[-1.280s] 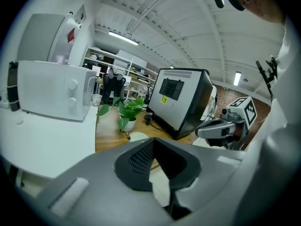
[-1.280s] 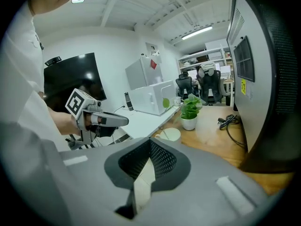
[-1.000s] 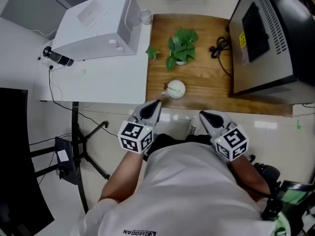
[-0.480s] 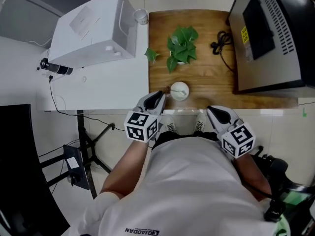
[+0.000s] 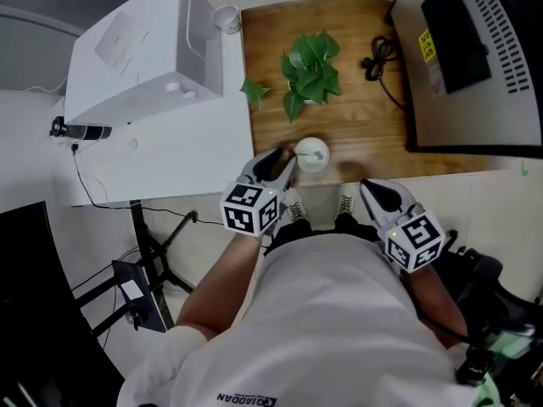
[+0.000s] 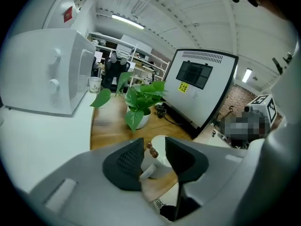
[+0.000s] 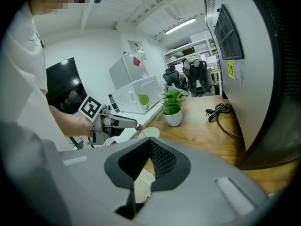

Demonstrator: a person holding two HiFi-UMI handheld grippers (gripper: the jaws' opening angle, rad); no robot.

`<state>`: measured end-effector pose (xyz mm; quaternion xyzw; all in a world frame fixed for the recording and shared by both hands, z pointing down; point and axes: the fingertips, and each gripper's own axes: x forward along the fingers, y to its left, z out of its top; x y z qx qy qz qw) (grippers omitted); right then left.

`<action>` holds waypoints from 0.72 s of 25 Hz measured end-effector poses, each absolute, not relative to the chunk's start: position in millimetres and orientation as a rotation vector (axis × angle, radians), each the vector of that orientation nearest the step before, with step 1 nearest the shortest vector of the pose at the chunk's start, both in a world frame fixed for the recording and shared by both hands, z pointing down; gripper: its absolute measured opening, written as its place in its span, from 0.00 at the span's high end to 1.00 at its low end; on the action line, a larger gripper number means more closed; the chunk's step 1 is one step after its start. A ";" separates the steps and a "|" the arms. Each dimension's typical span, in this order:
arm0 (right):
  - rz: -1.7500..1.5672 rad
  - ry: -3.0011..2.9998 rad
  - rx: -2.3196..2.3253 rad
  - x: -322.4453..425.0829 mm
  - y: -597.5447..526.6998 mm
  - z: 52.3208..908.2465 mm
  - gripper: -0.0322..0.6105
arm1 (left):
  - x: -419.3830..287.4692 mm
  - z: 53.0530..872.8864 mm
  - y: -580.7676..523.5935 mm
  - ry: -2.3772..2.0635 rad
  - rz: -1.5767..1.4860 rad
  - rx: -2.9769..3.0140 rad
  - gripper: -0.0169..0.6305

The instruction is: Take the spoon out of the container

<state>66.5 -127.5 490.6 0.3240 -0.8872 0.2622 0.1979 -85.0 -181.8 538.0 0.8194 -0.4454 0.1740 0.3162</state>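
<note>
A small white round container (image 5: 316,161) stands upright near the front edge of the wooden table (image 5: 356,125), a spoon (image 6: 151,149) with a brown beaded handle tip leaning out over its left rim

The head camera looks steeply down on the brown wooden table (image 5: 356,117). The camera on the left gripper (image 5: 282,161) sits low, right beside the small white round cup (image 6: 159,150). The camera on the right gripper (image 5: 373,192) looks across from farther back. All three see that cup.
</note>
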 end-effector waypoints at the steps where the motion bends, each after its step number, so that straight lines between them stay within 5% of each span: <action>1: 0.738 -2.478 0.909 66.4 -128.0 492.1 0.94 | -85.1 540.6 -182.8 -1.170 0.461 2.152 0.74; 18: 0.746 -2.439 0.923 71.3 -130.9 495.9 0.94 | -73.3 566.9 -185.2 -1.081 0.534 2.124 0.77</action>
